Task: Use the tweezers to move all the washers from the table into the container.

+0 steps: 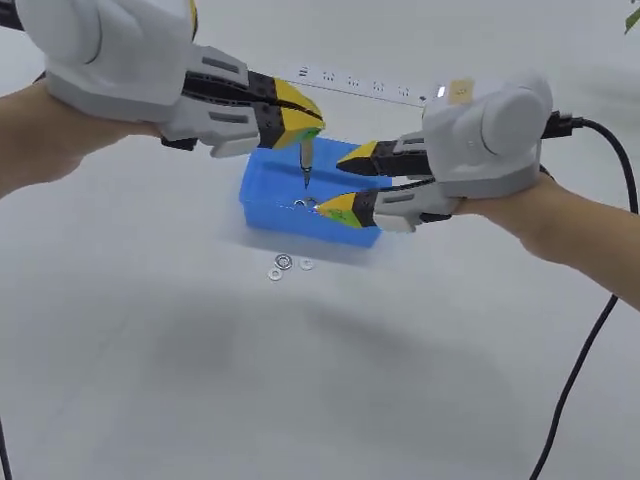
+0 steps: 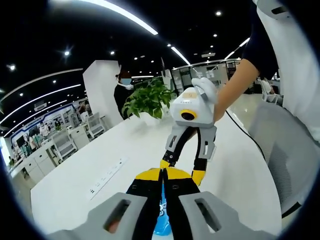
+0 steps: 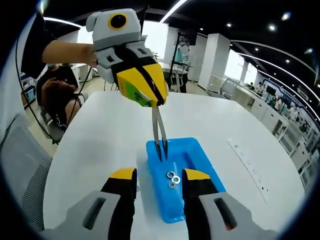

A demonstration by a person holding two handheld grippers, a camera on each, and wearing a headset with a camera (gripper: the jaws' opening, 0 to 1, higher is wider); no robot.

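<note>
Head view: left gripper (image 1: 310, 125) is clamped on the tweezers (image 1: 305, 160), tips pointing down into the blue container (image 1: 290, 222) mid-table. Right gripper (image 1: 335, 187) comes in from the right with jaws spread, gripping nothing, tips over the container's right end. A few washers (image 1: 303, 205) glint on the container floor. Three more washers (image 1: 283, 265) sit clustered on the table (image 1: 150, 350), just near-side of the container. My read: partly done, about half in, three to go. Can't tell if the tweezer tips carry one.

Left gripper view: own jaws pressed together on a thin tweezer strip, with a slice of container (image 2: 162, 222) below. Right gripper (image 2: 181, 170) faces in, jaws apart. This view adds the power strip (image 2: 107, 177) and a plant (image 2: 147, 100) at the far side.

Right gripper view: right gripper (image 3: 159, 175) is wide open, with the container (image 3: 197, 155) running between and beyond its jaws. Best count of what's in: three washers (image 3: 172, 179) close together on the floor. Tweezers (image 3: 159, 130) hang from the left gripper (image 3: 157, 102), tips low over the floor, farther in, apart from the washers. The remaining three need the head view.
</note>
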